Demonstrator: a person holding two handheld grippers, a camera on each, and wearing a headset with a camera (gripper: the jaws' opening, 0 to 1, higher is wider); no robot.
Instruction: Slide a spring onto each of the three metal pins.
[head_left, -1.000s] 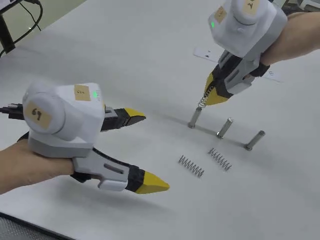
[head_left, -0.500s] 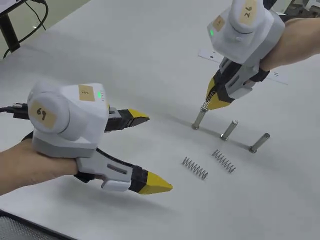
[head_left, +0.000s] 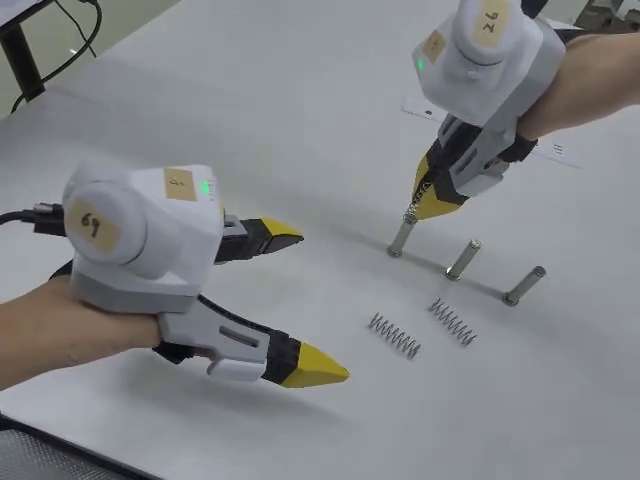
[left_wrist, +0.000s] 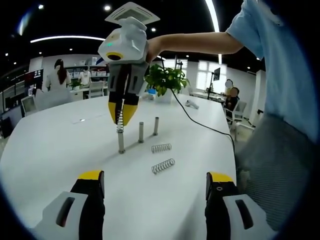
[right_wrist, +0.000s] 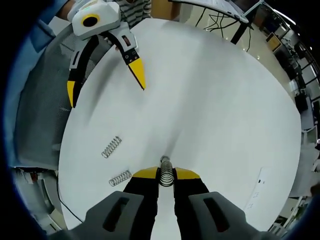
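Note:
Three metal pins stand in a row on the white table (head_left: 250, 100): the left pin (head_left: 402, 237), the middle pin (head_left: 462, 259) and the right pin (head_left: 524, 285). My right gripper (head_left: 424, 205) is shut on a spring (head_left: 413, 205) held upright, its lower end at the left pin's top (right_wrist: 165, 160). The left gripper view has that spring (left_wrist: 119, 119) over the left pin (left_wrist: 121, 143). Two loose springs (head_left: 394, 335) (head_left: 452, 322) lie in front of the pins. My left gripper (head_left: 305, 303) hovers open at the near left, apart from everything.
White paper strips (head_left: 430, 108) lie behind the pins at the back right. A black cable (left_wrist: 197, 117) runs over the far table end near a potted plant (left_wrist: 167, 80). A dark table leg (head_left: 22, 60) stands at the far left.
My right gripper has come down slightly, bringing the spring's lower end onto the top of the left pin. The left gripper has barely moved.

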